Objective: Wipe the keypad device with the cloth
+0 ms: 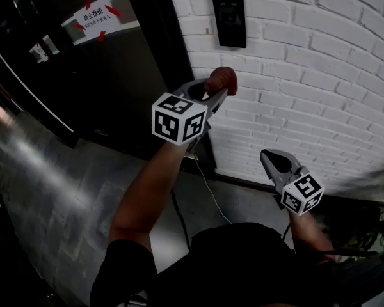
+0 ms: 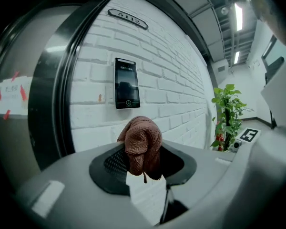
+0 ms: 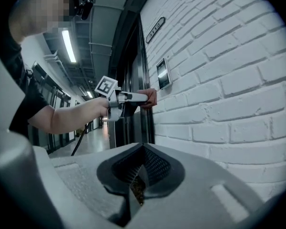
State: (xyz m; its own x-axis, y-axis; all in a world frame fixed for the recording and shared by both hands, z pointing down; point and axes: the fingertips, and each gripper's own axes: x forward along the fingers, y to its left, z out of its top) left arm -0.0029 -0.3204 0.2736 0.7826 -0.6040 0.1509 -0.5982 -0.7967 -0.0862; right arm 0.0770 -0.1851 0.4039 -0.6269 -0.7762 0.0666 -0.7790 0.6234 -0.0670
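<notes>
Pre-wipe: cloth (image 2: 142, 142) gripped, keypad device (image 1: 230, 18) not yet touched.
Left gripper (image 1: 212, 93) clamped on the bunched brown cloth, mid-frame in head view, below the wall-mounted device at top centre and apart from it; whole wipe left to do, by the look. Right gripper (image 3: 136, 178) jaws together, empty, lower right. White brick wall (image 1: 320, 75), dark glass door (image 1: 83, 88) at left, grey tiled floor (image 1: 45, 190), potted plant (image 2: 226, 113) down the corridor.

The left hand-held gripper (image 1: 212, 94) is holding a bunched brown cloth (image 1: 222, 79) up beside the white brick wall (image 1: 320, 75), below the dark keypad device (image 1: 229, 19). The right hand-held gripper (image 1: 269, 157) is hanging lower, near the wall.
</notes>
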